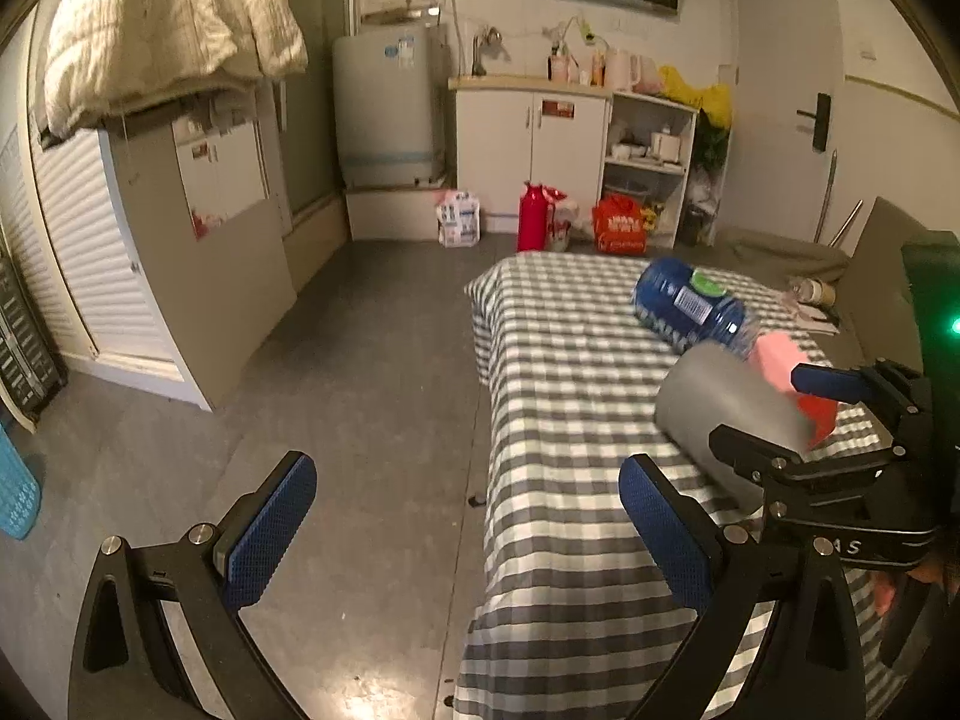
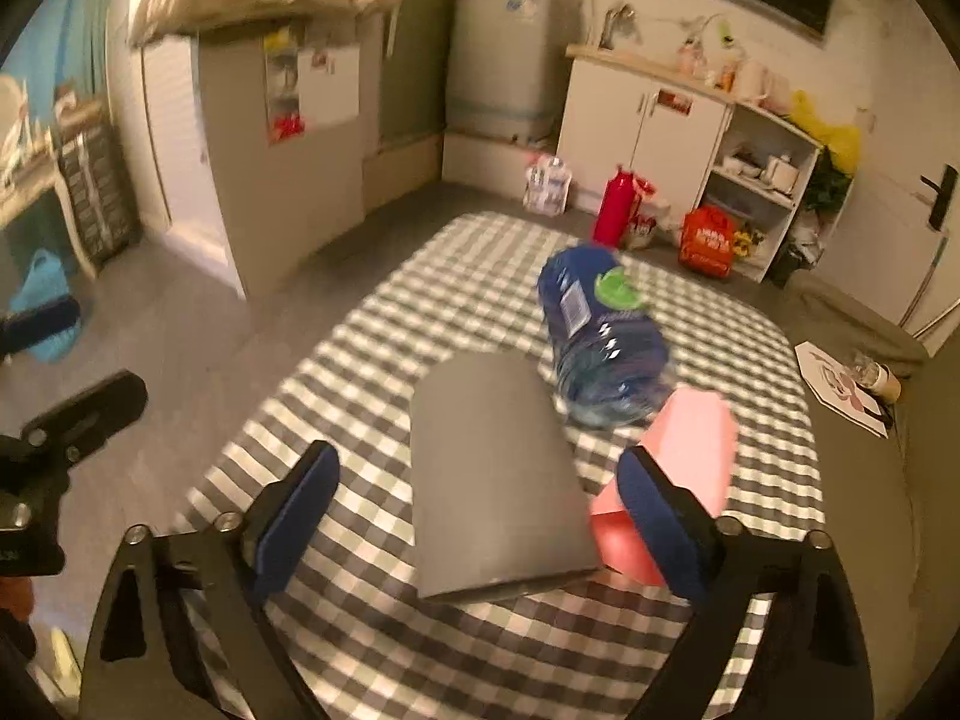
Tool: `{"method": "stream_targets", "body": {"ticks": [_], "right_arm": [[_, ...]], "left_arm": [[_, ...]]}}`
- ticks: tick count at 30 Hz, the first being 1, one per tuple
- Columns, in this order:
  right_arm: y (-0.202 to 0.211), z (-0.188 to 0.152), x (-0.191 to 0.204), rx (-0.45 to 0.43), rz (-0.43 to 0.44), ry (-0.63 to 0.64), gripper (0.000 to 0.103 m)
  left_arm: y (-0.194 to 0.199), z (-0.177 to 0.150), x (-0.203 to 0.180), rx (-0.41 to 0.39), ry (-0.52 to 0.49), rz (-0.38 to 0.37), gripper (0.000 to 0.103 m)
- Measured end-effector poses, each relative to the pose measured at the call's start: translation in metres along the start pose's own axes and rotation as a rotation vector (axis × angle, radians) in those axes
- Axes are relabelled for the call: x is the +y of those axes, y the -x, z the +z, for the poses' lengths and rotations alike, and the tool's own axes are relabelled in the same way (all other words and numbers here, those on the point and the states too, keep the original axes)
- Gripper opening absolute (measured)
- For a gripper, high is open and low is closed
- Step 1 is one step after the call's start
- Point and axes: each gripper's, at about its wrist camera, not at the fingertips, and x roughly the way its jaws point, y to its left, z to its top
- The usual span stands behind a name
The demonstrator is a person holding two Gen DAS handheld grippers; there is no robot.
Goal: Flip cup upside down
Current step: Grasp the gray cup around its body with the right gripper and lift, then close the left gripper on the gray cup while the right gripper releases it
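A grey cup (image 2: 492, 474) stands with its narrow end up and its wide end down on the checked tablecloth (image 2: 420, 312). My right gripper (image 2: 480, 516) is open, its blue pads on either side of the cup without touching it. The cup also shows in the left wrist view (image 1: 726, 414), partly behind the right gripper (image 1: 798, 414). My left gripper (image 1: 468, 528) is open and empty, over the table's left edge and the floor.
A pink cup (image 2: 678, 474) lies on its side to the right of the grey cup. A large blue water bottle (image 2: 600, 330) lies behind them. Cabinets (image 1: 534, 150), a red flask (image 1: 534, 216) and bags stand by the far wall.
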Motion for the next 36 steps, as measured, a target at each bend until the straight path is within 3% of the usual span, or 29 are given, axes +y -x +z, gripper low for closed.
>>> {"method": "stream_targets", "body": {"ticks": [7, 9, 15, 28, 36], "right_arm": [[-0.02, -0.015, 0.001, 0.041, -0.021, -0.003, 0.088], [-0.017, -0.017, 0.002, 0.034, -0.054, 0.0, 0.075], [-0.003, -0.027, -0.01, 0.074, -0.022, -0.087, 0.073], [0.074, -0.089, 0.004, 0.166, -0.076, -0.259, 0.073], [0.12, -0.126, 0.032, 0.146, -0.081, -0.316, 0.072]], "left_arm": [[-0.01, -0.01, 0.004, 0.024, 0.002, -0.007, 0.103], [-0.01, -0.011, 0.005, 0.033, 0.004, -0.007, 0.103], [0.007, -0.009, 0.004, 0.032, 0.019, -0.016, 0.103], [0.092, 0.0, -0.025, -0.049, -0.013, -0.061, 0.103], [0.118, -0.036, -0.038, -0.041, -0.043, -0.045, 0.103]]}}
